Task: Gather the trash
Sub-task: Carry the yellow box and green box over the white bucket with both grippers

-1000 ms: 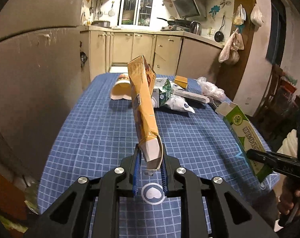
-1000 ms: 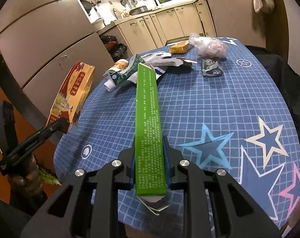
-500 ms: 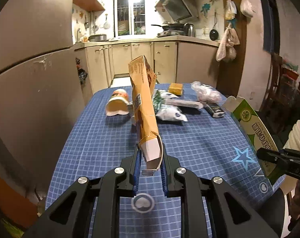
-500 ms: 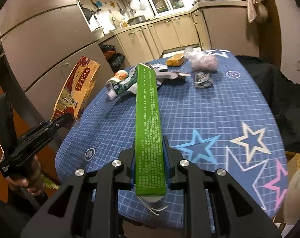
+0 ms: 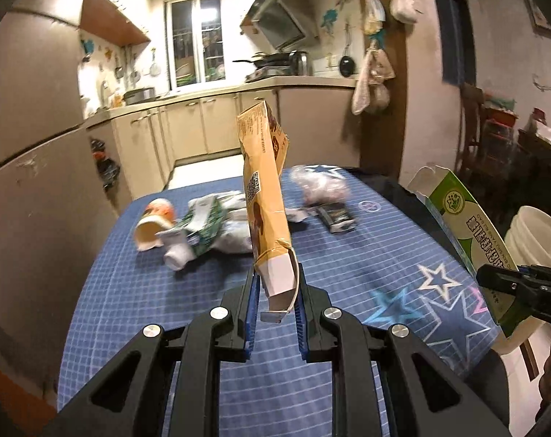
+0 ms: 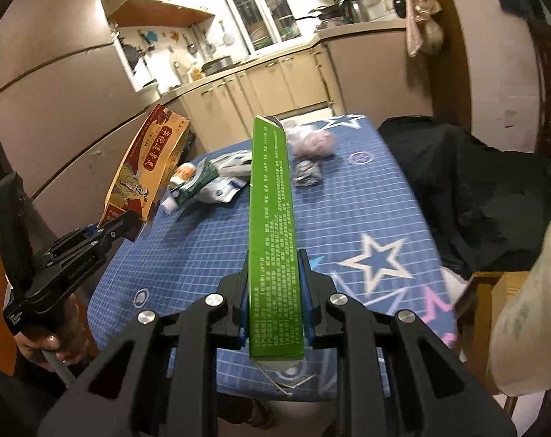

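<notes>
Left tongs [image 5: 275,304] clamped on the white end flap of a tall tan-orange cardboard carton [image 5: 264,196], which stands up and away from them. Right tongs [image 6: 275,302] pinched flat on the faces of a long green cardboard box [image 6: 273,225], near its lower end. Both look empty: light, thin-walled, easily crushed; the flap grip seems the weaker one. Ahead of both, on the blue checked bench [image 5: 188,291]: a tipped paper cup [image 5: 153,224], crumpled white-green wrappers [image 5: 206,224], a dark foil packet [image 5: 337,215].
</notes>
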`<state>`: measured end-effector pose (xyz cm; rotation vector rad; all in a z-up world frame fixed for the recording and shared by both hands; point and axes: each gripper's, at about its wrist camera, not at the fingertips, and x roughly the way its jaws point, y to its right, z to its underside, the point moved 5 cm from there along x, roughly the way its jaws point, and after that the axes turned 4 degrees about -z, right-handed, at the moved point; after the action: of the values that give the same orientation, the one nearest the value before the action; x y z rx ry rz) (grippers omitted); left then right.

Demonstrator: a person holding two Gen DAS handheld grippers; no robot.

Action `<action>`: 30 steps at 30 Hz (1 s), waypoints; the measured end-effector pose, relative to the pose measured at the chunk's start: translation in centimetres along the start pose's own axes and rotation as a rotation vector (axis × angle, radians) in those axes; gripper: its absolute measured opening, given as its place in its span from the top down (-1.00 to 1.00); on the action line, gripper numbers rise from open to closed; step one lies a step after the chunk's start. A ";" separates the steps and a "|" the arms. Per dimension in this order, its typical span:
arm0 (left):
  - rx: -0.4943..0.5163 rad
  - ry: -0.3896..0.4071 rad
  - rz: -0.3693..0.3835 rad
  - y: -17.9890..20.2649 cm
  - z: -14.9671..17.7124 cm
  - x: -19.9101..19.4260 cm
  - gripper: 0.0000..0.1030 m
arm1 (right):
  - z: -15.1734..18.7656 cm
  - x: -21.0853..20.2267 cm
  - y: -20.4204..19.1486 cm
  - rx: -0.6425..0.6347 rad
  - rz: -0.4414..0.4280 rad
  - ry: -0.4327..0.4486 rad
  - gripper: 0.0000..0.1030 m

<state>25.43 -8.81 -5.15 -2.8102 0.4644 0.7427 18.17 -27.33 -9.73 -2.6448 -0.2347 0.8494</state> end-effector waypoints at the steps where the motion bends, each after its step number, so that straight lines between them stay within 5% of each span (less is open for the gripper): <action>1: 0.008 0.004 0.007 0.5 -0.2 0.0 0.62 | -0.1 -0.4 0.3 0.005 0.009 0.007 0.61; 30: 0.214 0.054 0.288 16.9 -3.1 0.6 0.62 | -0.4 -11.7 10.2 0.132 0.328 0.208 0.61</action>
<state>21.43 -25.56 -4.61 -2.5969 0.9145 0.6261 9.47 -39.95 -7.08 -2.6578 0.3053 0.6483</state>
